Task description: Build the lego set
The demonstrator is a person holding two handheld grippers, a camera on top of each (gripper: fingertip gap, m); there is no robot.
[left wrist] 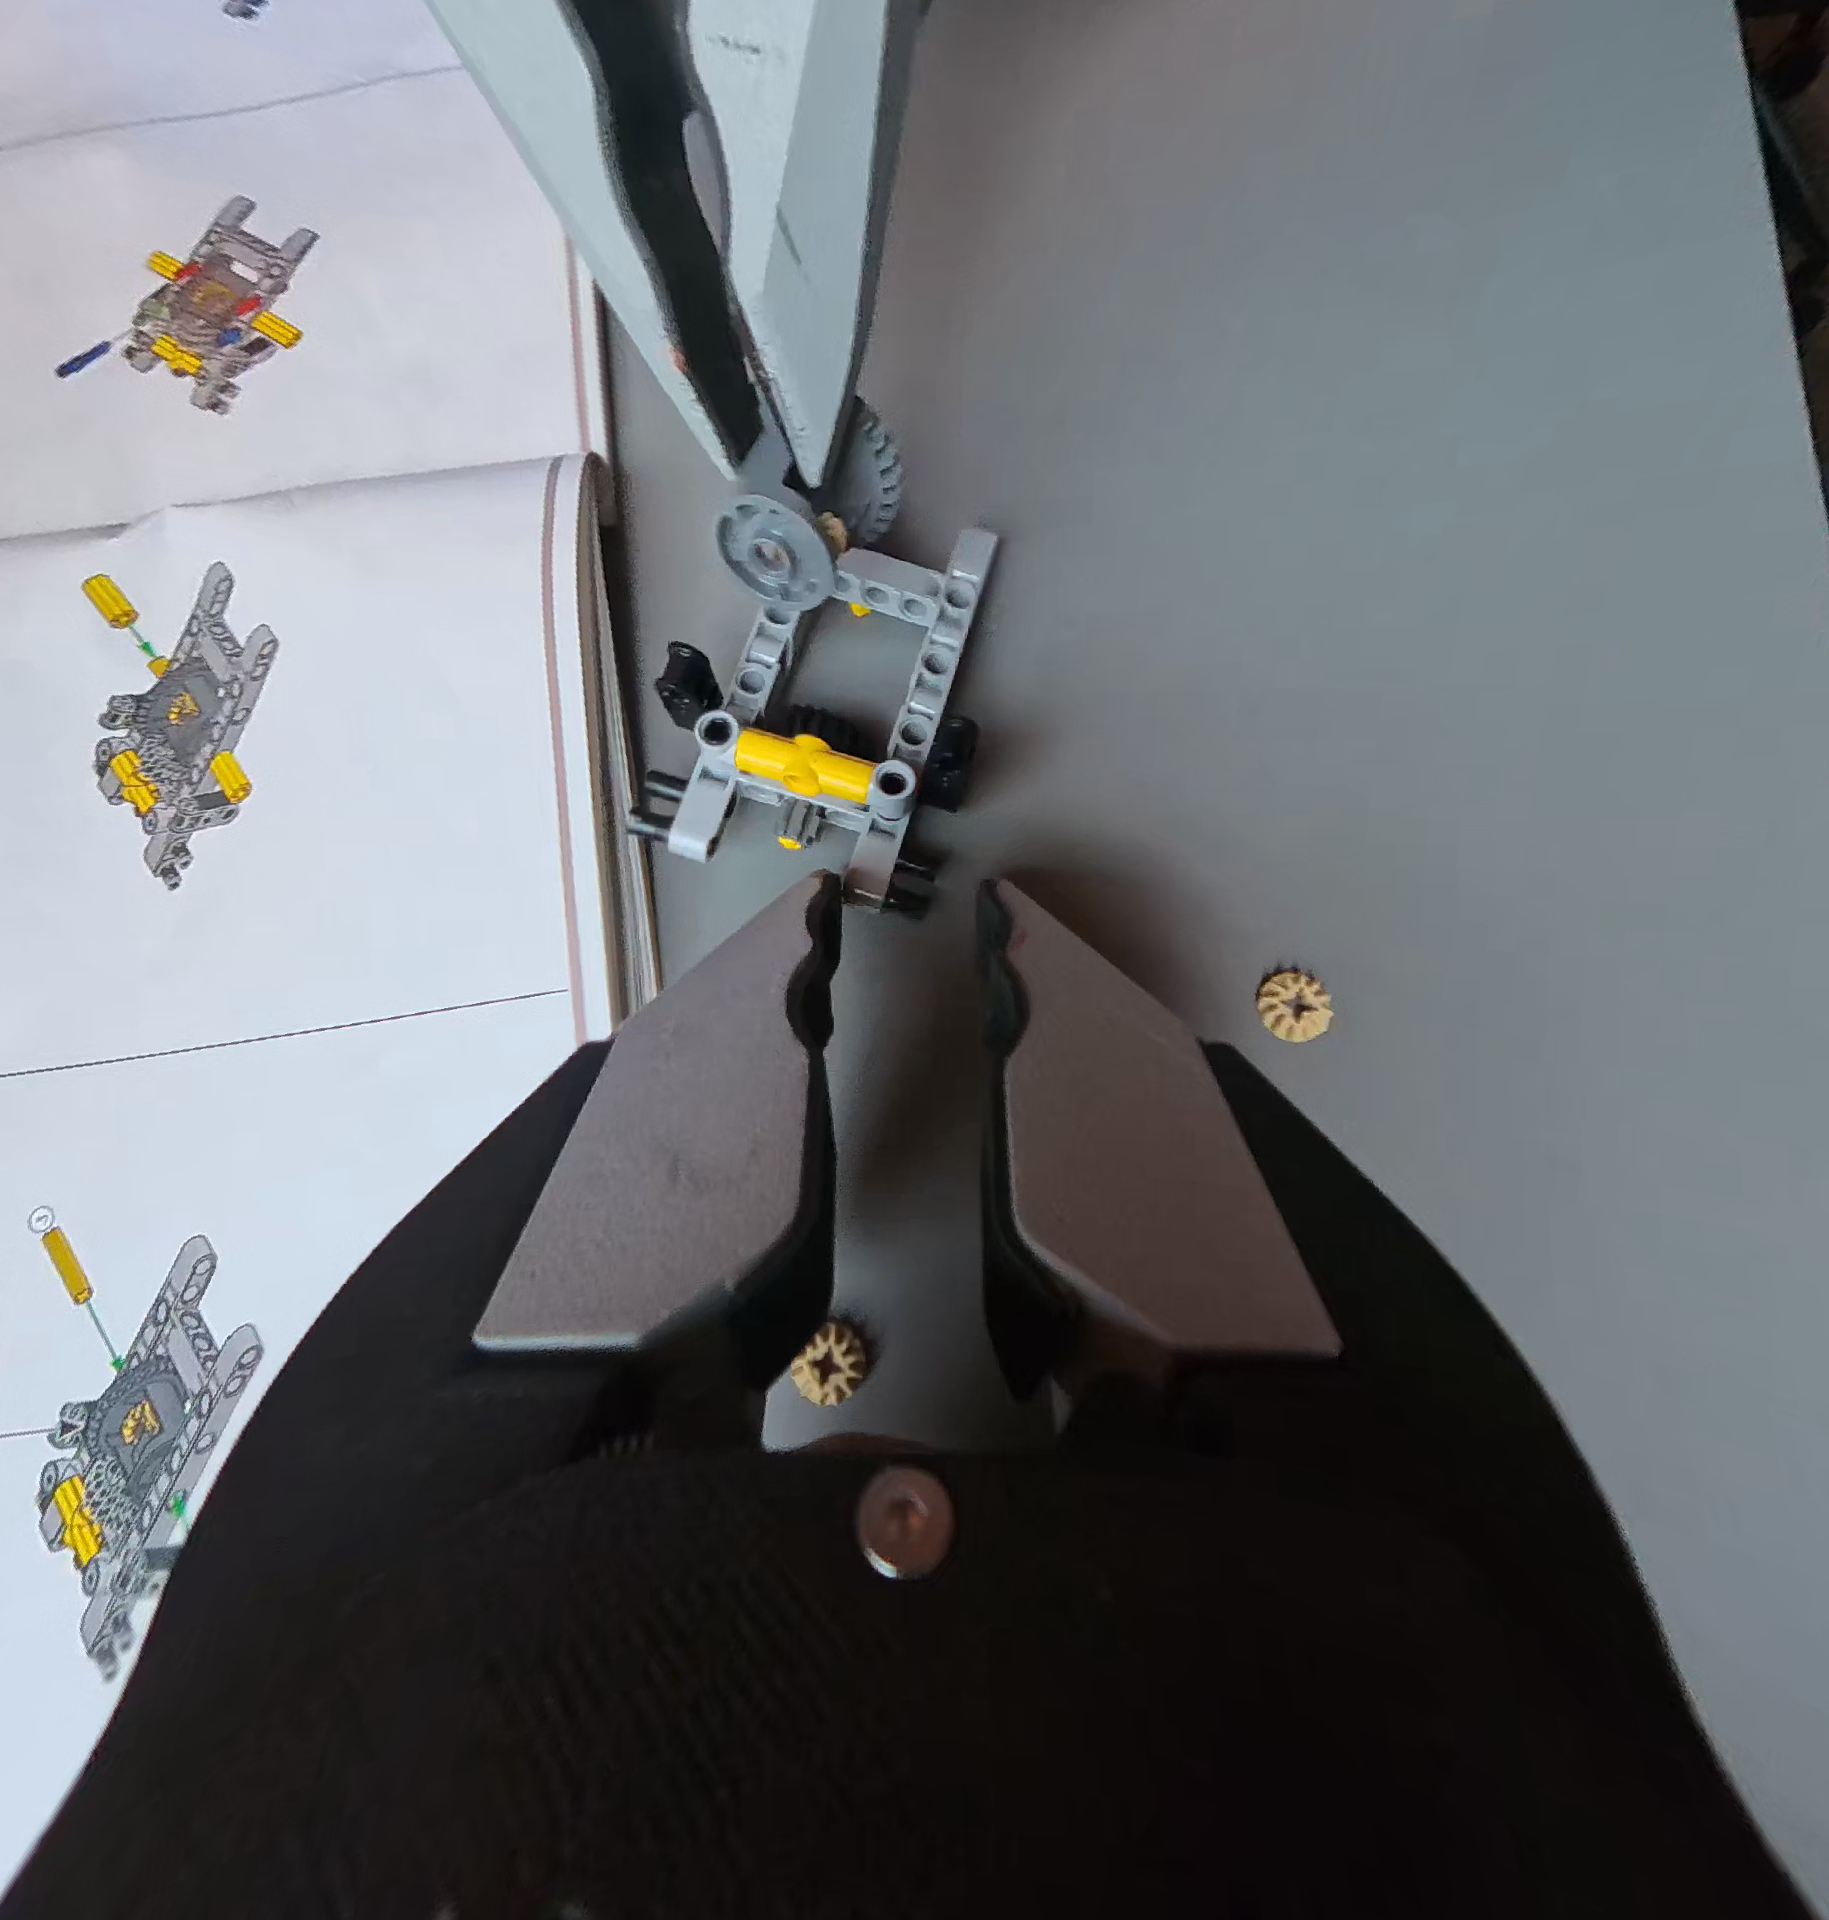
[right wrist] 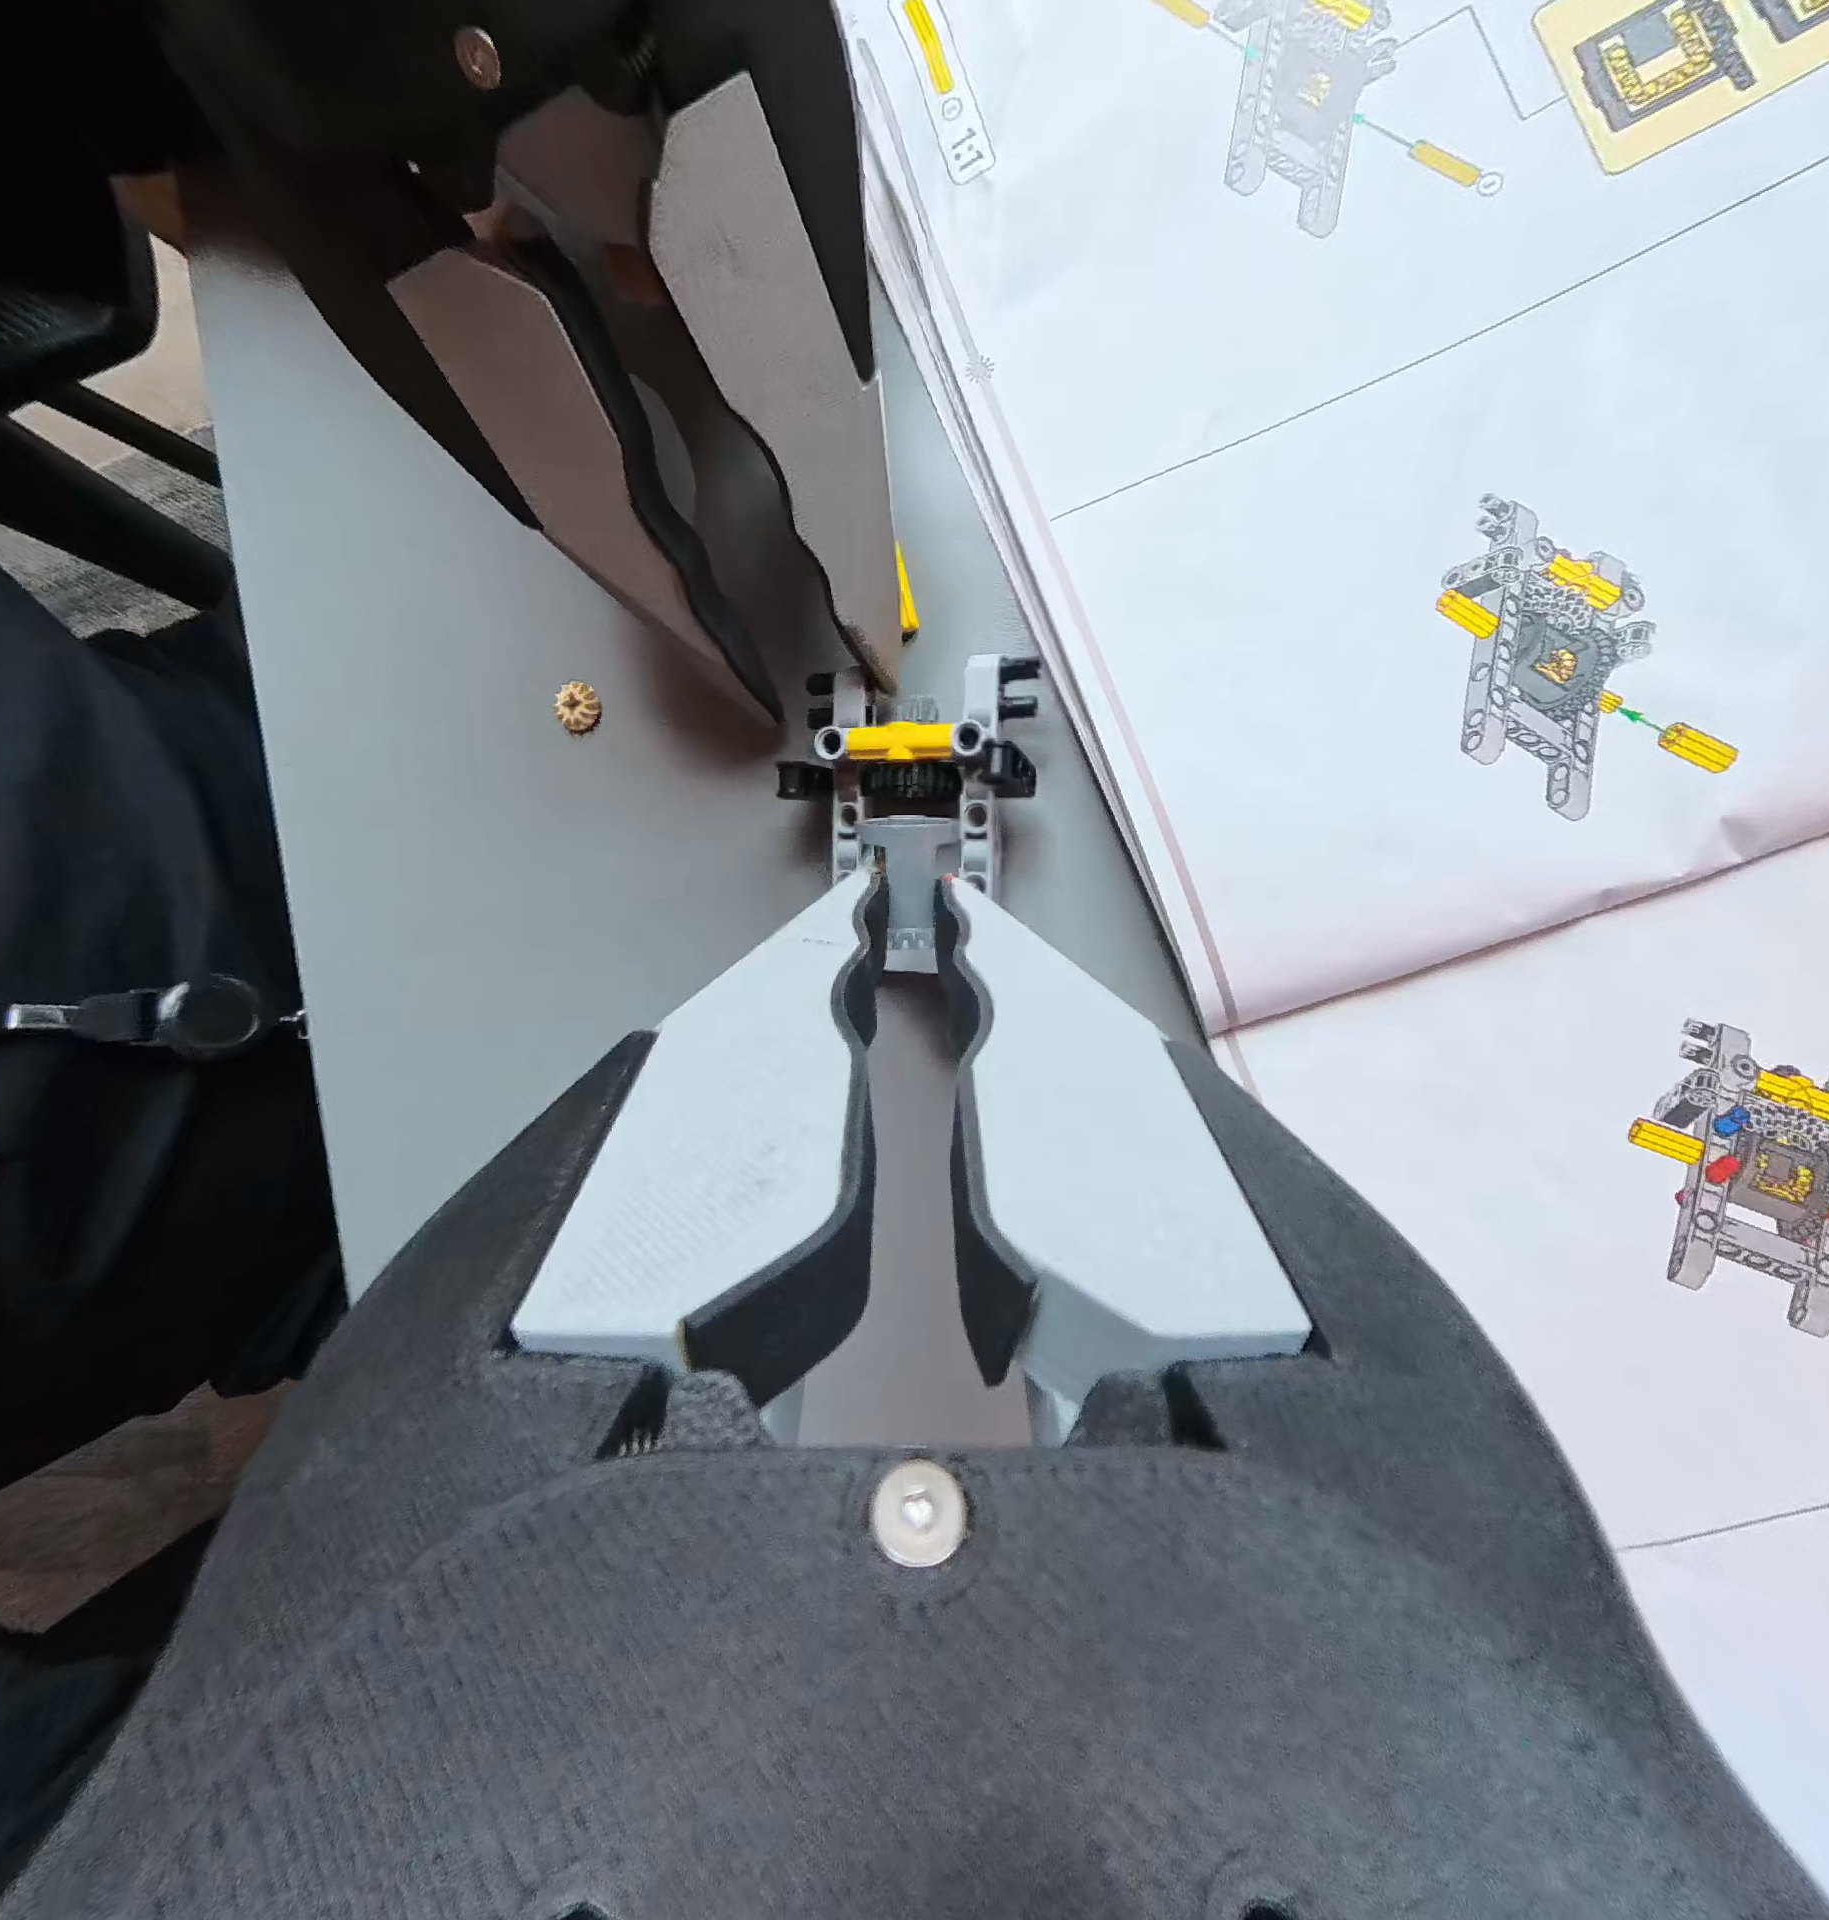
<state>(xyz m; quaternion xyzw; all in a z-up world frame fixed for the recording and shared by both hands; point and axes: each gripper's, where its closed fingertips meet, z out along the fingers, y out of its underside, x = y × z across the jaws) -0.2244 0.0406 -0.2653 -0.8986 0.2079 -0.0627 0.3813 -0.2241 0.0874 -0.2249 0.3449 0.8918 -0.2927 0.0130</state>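
Grey worktop (left wrist: 1409,520). Right claw (right wrist: 908,883) pinches differential (right wrist: 905,883) over frame (left wrist: 848,717); left claw (left wrist: 910,894) spread. Risk: frame unbraced, may slide when pressed.

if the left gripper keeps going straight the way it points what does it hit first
Most likely the near end of the grey lego frame, just ahead of the open left gripper; black pins stick out there. Height above the table is unclear.

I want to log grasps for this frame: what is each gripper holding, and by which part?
The right gripper grips the grey differential piece between its two round ends. The left gripper is open, holding nothing.
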